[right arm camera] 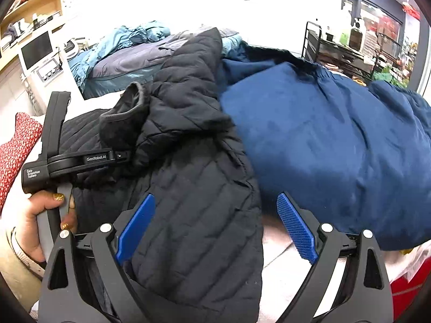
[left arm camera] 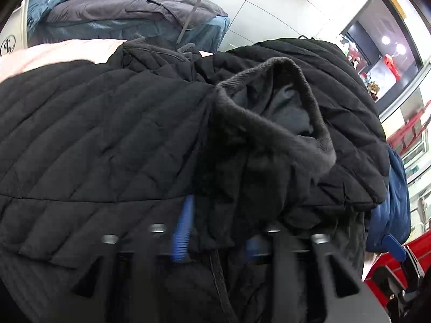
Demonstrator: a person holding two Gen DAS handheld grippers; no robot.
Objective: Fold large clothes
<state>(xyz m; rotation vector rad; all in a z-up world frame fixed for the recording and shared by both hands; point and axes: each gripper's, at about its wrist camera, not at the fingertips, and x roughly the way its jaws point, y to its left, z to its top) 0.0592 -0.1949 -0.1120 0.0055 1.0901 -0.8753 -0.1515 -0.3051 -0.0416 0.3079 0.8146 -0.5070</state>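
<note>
A black quilted jacket is spread over the pink-covered table. Its sleeve with a ribbed cuff lies doubled back over the body. My left gripper is low over the jacket. Its blue pads stand apart, with sleeve fabric bunched loosely between them. In the right wrist view the same jacket and cuff lie ahead. My right gripper hovers open over the jacket's lower part, its blue pads wide apart and touching nothing. A hand holds the left device at the left edge.
A navy blue garment is heaped right of the jacket, touching it. Grey and teal clothes are piled at the back. A red patterned cloth lies at the left, a black rack stands far right, a red box nearby.
</note>
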